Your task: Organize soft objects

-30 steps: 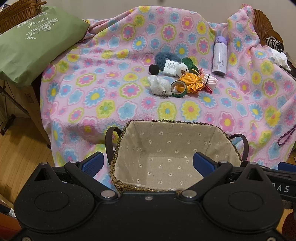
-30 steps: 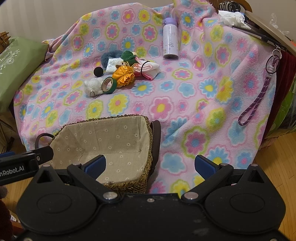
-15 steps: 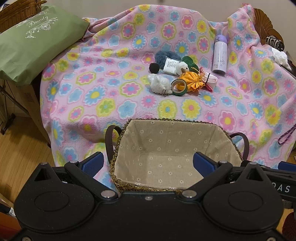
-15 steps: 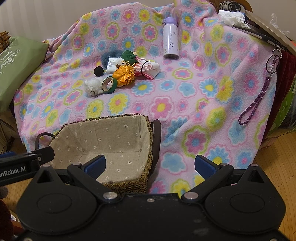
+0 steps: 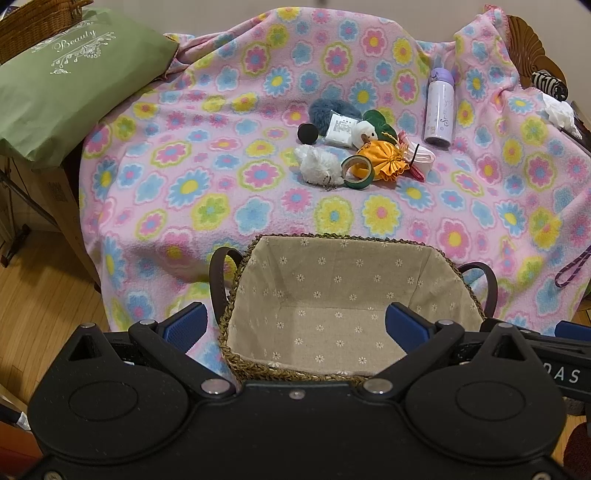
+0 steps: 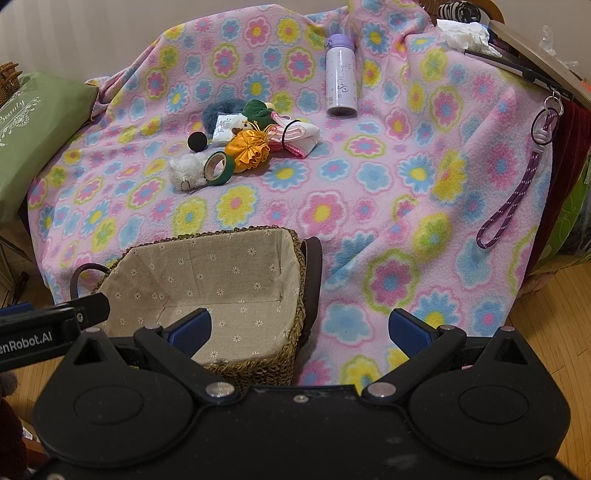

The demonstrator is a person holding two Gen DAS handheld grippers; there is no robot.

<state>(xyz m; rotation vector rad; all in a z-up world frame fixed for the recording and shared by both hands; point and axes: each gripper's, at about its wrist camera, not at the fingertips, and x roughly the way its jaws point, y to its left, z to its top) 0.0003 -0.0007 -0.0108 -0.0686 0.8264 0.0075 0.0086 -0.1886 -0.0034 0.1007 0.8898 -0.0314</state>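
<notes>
A woven basket (image 5: 266, 243) (image 6: 295, 280) with a beige flowered lining stands empty at the near edge of the flowered blanket. Farther back lies a cluster: a white fluffy toy (image 5: 319, 164) (image 6: 186, 170), a green tape roll (image 5: 357, 171) (image 6: 218, 168), an orange fabric pouch (image 5: 384, 164) (image 6: 248, 149), a black ball (image 5: 307, 133) (image 6: 197, 141), a white packet (image 5: 341, 129), a blue-grey furry piece (image 5: 328, 109) and a small plush with a green hat (image 5: 369, 127) (image 6: 255, 110). My left gripper (image 5: 295, 326) hangs open over the basket. My right gripper (image 6: 299, 330) is open near the basket's right handle.
A lilac bottle (image 5: 439, 110) (image 6: 341, 81) stands upright behind the cluster. A green pillow (image 5: 62, 85) lies at the left. A purple cord loop (image 6: 509, 206) hangs over the blanket's right side. White tissue (image 6: 463, 35) and a striped item (image 5: 550, 83) sit far right. Wooden floor shows below.
Almost nothing has changed; the left wrist view shifted very slightly, and both grippers stay open and empty.
</notes>
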